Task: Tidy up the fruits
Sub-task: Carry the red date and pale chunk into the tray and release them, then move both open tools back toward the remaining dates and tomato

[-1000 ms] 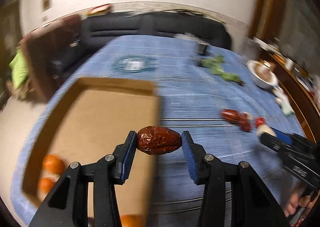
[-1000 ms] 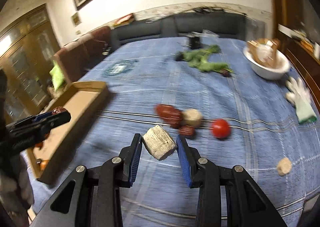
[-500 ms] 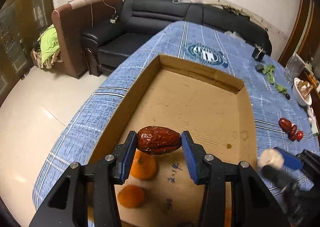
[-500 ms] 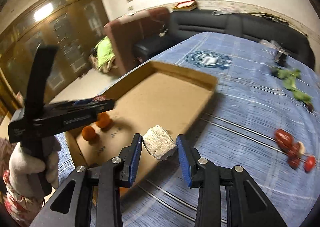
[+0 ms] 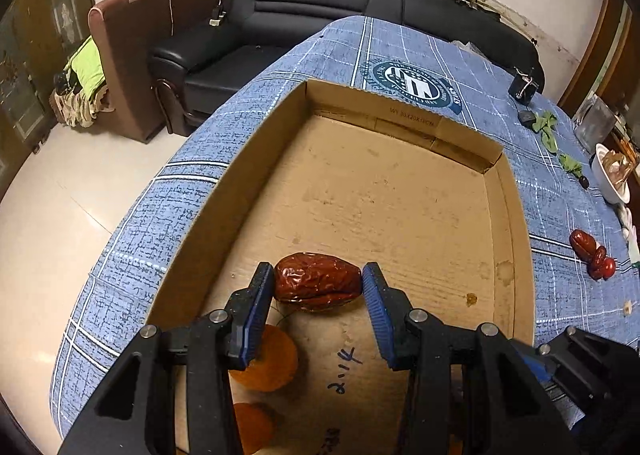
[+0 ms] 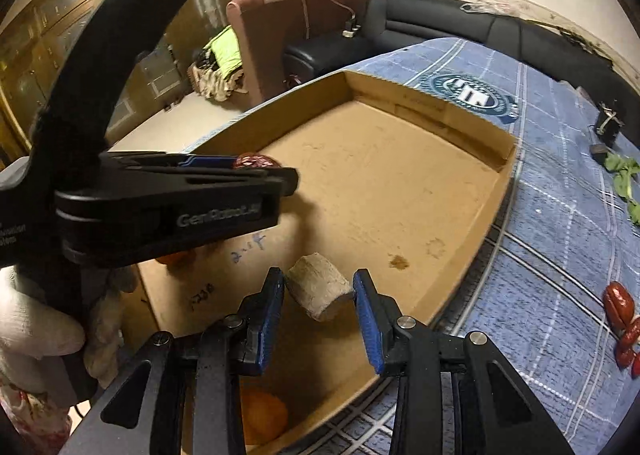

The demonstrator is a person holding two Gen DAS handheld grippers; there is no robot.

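Your left tongs (image 5: 318, 287) are pinching a wrinkled, glossy red date (image 5: 317, 286) above the shallow brown cardboard tray (image 5: 400, 207); only the right view is showing your right tongs (image 6: 319, 295) gripping a pale, rough cylindrical chunk (image 6: 319, 291) there.

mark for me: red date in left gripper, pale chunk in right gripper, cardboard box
red date (image 5: 317, 287), left wrist view, middle of its wrinkled skin
pale chunk (image 6: 316, 289), right wrist view, its upper side
cardboard box (image 5: 400, 121), left wrist view, inside of far wall

Blue plaid tablecloth (image 5: 168, 215) – brown cardboard box (image 5: 400, 215) – dark-red date (image 5: 318, 287)
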